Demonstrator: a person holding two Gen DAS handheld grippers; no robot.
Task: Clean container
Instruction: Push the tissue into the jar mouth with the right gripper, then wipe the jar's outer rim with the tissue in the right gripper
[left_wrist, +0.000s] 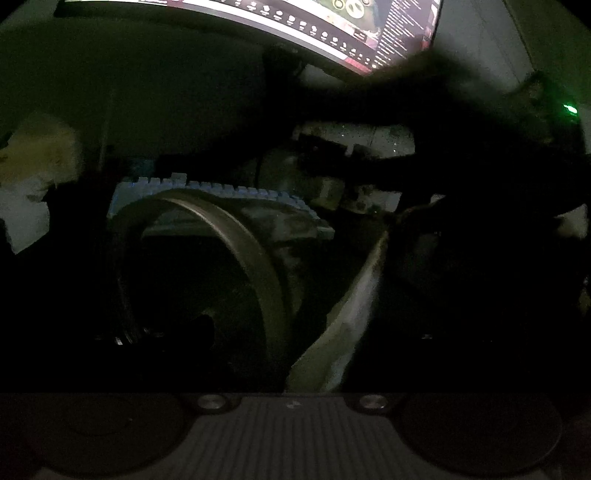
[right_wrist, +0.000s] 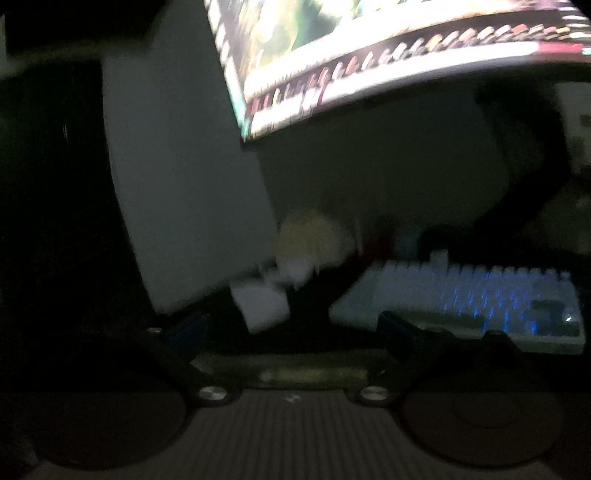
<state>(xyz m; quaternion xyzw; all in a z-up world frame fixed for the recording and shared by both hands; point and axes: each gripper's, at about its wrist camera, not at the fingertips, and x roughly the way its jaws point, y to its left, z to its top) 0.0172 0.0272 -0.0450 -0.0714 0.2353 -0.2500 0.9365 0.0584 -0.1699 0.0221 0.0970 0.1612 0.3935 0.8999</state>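
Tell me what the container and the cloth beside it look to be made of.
Container: probably clear plastic or glass with a smooth rim; the keyboard shows through its wall. Too dark to settle. Cloth: soft pale fabric or paper towel, hanging in limp folds, matte.

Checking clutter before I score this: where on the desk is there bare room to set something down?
Only a dark strip between the white block and the keyboard looks bare, though it is dim. Around the container it is crowded: cloth beside, keyboard behind.
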